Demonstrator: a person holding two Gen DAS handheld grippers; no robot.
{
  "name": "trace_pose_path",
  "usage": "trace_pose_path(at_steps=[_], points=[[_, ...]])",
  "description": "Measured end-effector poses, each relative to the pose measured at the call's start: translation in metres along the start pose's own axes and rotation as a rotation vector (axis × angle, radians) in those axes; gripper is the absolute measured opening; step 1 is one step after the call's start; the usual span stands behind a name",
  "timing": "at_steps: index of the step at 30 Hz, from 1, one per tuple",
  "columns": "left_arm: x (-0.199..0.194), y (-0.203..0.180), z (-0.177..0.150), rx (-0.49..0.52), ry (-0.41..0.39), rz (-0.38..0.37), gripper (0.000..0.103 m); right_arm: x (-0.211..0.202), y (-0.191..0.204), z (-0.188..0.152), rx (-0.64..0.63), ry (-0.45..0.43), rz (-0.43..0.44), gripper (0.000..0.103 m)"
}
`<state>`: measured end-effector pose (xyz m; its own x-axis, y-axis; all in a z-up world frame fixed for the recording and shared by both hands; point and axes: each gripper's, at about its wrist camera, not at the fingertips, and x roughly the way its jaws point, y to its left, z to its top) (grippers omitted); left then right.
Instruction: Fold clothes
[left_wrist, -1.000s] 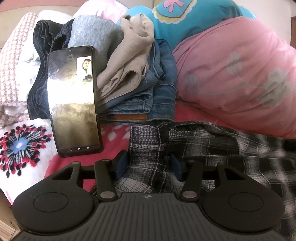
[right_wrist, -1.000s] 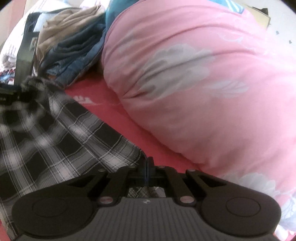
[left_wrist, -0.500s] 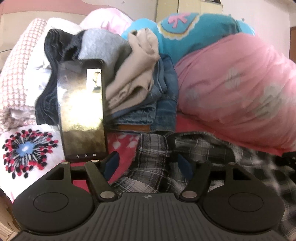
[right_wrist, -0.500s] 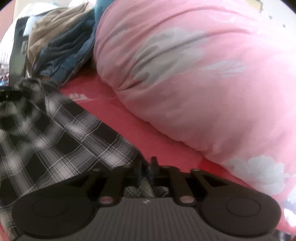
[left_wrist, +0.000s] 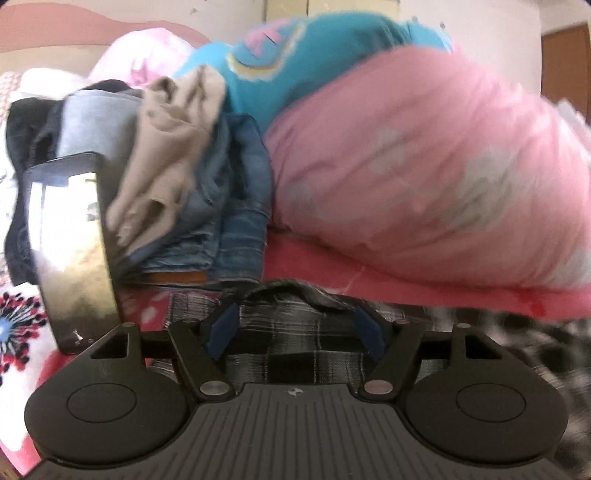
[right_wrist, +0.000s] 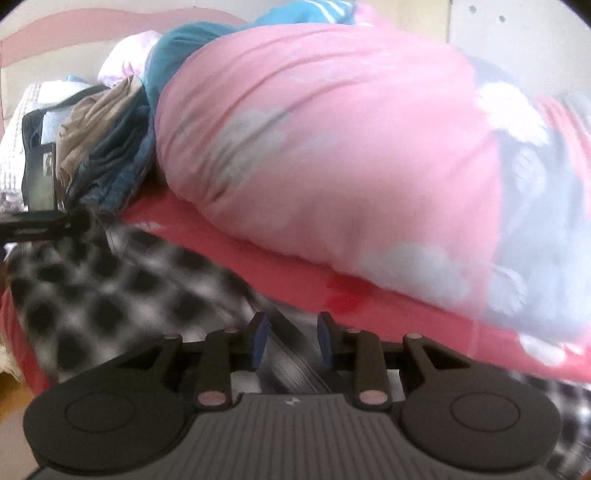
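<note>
We hold our left gripper (left_wrist: 295, 328) with its blue pads (left_wrist: 222, 331) standing wide apart; a raised fold of the black-and-white plaid garment (left_wrist: 295, 332) lies between them, but neither pad presses on it. Our right gripper (right_wrist: 291, 341) is opening, its pads (right_wrist: 258, 341) parted with the garment's edge in the gap, and they no longer pinch the cloth. The plaid garment spreads flat across the red bedsheet (left_wrist: 332, 273), running from one gripper to the other. Just beyond it, to the left, a dark phone (left_wrist: 70, 243) leans upright against a pile of clothes (left_wrist: 207, 192): jeans, a beige piece, a grey one. To the right of the pile rests a large pink pillow (left_wrist: 424, 173), with a turquoise cushion (left_wrist: 295, 62) behind it. The motion blurs much of both views.
</note>
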<state>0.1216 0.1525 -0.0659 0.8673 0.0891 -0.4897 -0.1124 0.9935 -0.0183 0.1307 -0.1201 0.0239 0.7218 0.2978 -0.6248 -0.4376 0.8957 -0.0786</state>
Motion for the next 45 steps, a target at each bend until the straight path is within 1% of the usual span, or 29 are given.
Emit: trace_pose_path(at_steps=[2,5,10,15,16,17,19,22,27,31,33,35,41,43,45], points=[[0.009,-0.001,-0.001,0.007,0.024,0.009,0.070,-0.006,-0.009,-0.006,-0.005,0.016,-0.012,0.031],[0.016,0.000,-0.003,0.012,0.046,0.022,0.070,-0.008,-0.025,-0.011,-0.002,0.039,0.000,0.031],[0.021,-0.003,-0.003,0.028,0.057,0.038,0.070,0.008,-0.043,-0.019,0.016,0.093,0.063,0.031],[0.021,-0.005,-0.003,0.039,0.061,0.048,0.070,0.029,-0.050,-0.027,-0.007,0.180,0.118,0.028],[0.021,-0.005,-0.003,0.040,0.061,0.050,0.070,0.032,-0.050,-0.027,-0.014,0.197,0.127,0.023],[0.021,-0.005,-0.003,0.041,0.061,0.051,0.070,0.034,-0.050,-0.028,-0.022,0.214,0.133,0.013],[0.021,-0.006,-0.004,0.045,0.060,0.053,0.070,0.029,-0.046,-0.024,-0.046,0.198,0.113,0.002],[0.021,-0.005,-0.004,0.047,0.058,0.053,0.070,0.019,-0.039,-0.017,-0.084,0.157,0.074,0.001],[0.021,-0.003,-0.004,0.041,0.056,0.048,0.070,0.001,-0.041,0.005,-0.148,0.070,-0.053,0.001],[0.020,-0.002,-0.004,0.041,0.055,0.047,0.070,0.015,-0.045,0.019,-0.216,0.058,-0.126,0.001],[0.020,-0.002,-0.004,0.043,0.055,0.048,0.070,0.026,-0.049,0.018,-0.240,0.071,-0.146,0.001],[0.021,-0.003,-0.004,0.049,0.056,0.050,0.070,0.042,-0.050,0.014,-0.250,0.101,-0.149,0.001],[0.023,-0.004,-0.005,0.064,0.059,0.047,0.070,0.084,-0.061,-0.006,-0.218,0.197,-0.120,0.001],[0.024,-0.005,-0.005,0.070,0.059,0.049,0.070,0.089,-0.071,-0.007,-0.167,0.199,-0.102,0.001],[0.025,-0.006,-0.005,0.074,0.060,0.052,0.070,0.090,-0.087,-0.005,-0.072,0.199,-0.071,0.006]])
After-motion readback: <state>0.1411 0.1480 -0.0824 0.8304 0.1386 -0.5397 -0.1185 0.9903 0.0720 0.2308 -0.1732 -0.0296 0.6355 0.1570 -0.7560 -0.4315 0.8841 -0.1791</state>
